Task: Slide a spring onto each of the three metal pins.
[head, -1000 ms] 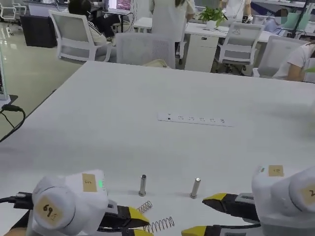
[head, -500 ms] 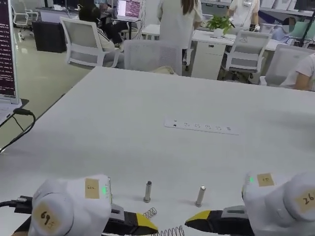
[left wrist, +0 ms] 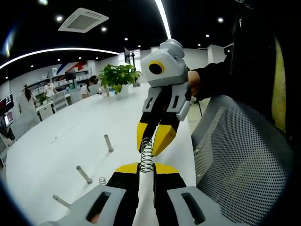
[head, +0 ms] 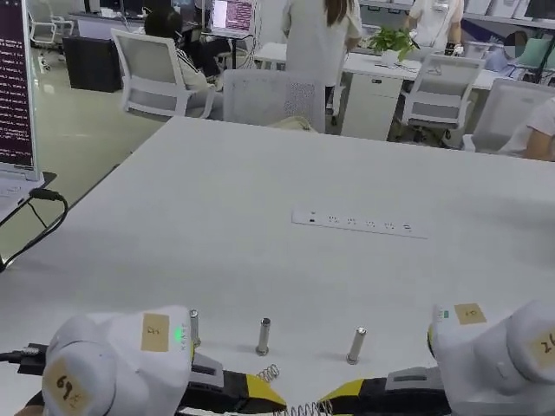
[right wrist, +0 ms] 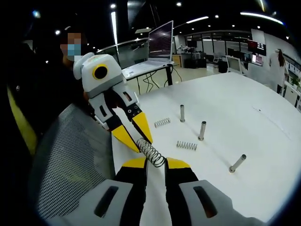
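Observation:
Three upright metal pins stand in a row on the white table. A spring spans between the two grippers just above the table's near edge. My left gripper is shut on one end of it. My right gripper faces it and is shut on the other end of the spring. The head view has the left gripper and the right gripper tip to tip at the bottom. Two loose springs lie near the pins.
A white power strip lies flat further back on the table. Office chairs and people are beyond the far edge. A mesh chair back is close behind the grippers.
My right gripper has moved left toward the left one, and its jaws went from wide open to closed around the spring's free end. The head camera has tilted.

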A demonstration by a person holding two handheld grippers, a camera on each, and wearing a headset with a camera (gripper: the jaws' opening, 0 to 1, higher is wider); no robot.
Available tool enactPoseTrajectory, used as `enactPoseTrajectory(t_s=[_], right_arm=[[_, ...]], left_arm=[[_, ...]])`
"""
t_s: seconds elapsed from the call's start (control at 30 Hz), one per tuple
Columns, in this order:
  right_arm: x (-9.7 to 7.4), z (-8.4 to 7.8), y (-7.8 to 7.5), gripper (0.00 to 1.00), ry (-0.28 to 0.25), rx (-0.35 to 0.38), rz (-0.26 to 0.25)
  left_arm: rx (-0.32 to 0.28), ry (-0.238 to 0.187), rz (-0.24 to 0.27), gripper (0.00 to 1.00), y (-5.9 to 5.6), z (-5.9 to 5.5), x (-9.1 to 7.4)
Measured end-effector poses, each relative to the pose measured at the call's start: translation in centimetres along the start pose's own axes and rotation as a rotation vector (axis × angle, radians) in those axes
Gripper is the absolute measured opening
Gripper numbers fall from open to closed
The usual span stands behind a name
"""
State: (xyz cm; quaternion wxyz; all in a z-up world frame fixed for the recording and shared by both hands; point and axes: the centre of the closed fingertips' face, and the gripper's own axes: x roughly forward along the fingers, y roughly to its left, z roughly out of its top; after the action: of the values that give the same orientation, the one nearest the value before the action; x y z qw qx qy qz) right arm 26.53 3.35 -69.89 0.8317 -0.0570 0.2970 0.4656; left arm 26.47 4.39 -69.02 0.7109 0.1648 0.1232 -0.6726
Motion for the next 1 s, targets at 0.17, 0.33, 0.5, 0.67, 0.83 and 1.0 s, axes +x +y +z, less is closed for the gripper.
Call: enactPoseTrajectory(t_s=[0.17,0.33,0.5,0.67,0.83,1.0], right_arm=[[-0.1,0.1,0.3,0.11,0.002,-0.003,0.005],[-0.3,0.8,0.9,0.10,0.004,-0.021,0.008],[-0.4,1.7,1.7,0.00,0.010,-0.056,0.031],[-0.2,2.2,1.6,0.07,0.027,-0.074,0.014],[-0.1,2.6,1.9,0.08,0.054,-0.124,0.018],[0.0,2.8,2.2,0.08,0.097,-0.172,0.045]], left_arm=[[0.005,-0.006,-0.006,0.03,-0.2,0.0,-0.1],[0.010,0.002,-0.008,0.03,-0.2,-0.2,0.1],[0.012,-0.001,-0.001,0.02,0.1,-0.1,0.1],[0.020,-0.006,-0.004,0.02,0.1,0.0,0.2],[0.026,-0.010,-0.003,0.02,0.0,0.1,0.1],[0.048,-0.008,-0.007,0.02,-0.2,0.2,0.0]])
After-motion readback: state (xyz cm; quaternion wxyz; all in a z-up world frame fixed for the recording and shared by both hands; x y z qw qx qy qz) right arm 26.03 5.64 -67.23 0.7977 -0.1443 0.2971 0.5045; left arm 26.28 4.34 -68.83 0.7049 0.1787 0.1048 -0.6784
